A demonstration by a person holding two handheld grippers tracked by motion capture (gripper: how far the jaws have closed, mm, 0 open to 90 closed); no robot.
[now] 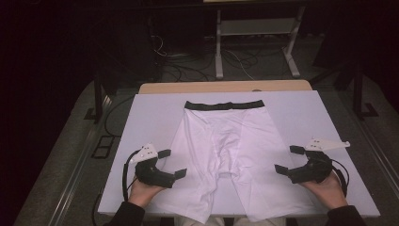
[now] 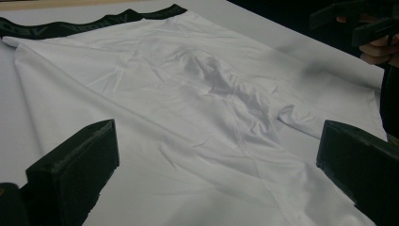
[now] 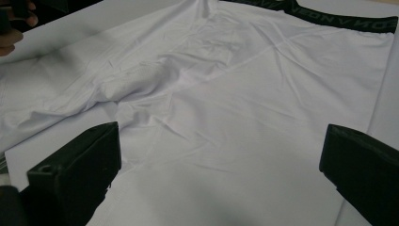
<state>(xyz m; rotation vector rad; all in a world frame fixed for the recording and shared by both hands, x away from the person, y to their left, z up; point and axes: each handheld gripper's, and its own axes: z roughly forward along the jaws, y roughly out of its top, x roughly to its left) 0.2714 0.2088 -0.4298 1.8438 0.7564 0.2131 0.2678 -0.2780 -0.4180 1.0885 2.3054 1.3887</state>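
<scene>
White shorts (image 1: 221, 141) lie flat mid-frame on the white surface (image 1: 155, 113), black waistband (image 1: 224, 105) toward the top, legs running off the bottom edge. Step looks like a fold start: pinch each outer leg hem low, one layer pair only, lift both sides evenly.

Left claw (image 1: 171, 164) lower left, jaws wide apart, empty, at the left leg's edge. Right claw (image 1: 286, 160) lower right, also wide apart and empty, probably just off the fabric. Both hands low, pointing inward.

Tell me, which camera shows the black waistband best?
The high view: the whole waistband runs unbroken across the shorts' far edge. The left gripper view catches it slanted along the top; the right gripper view crops one end.
</scene>
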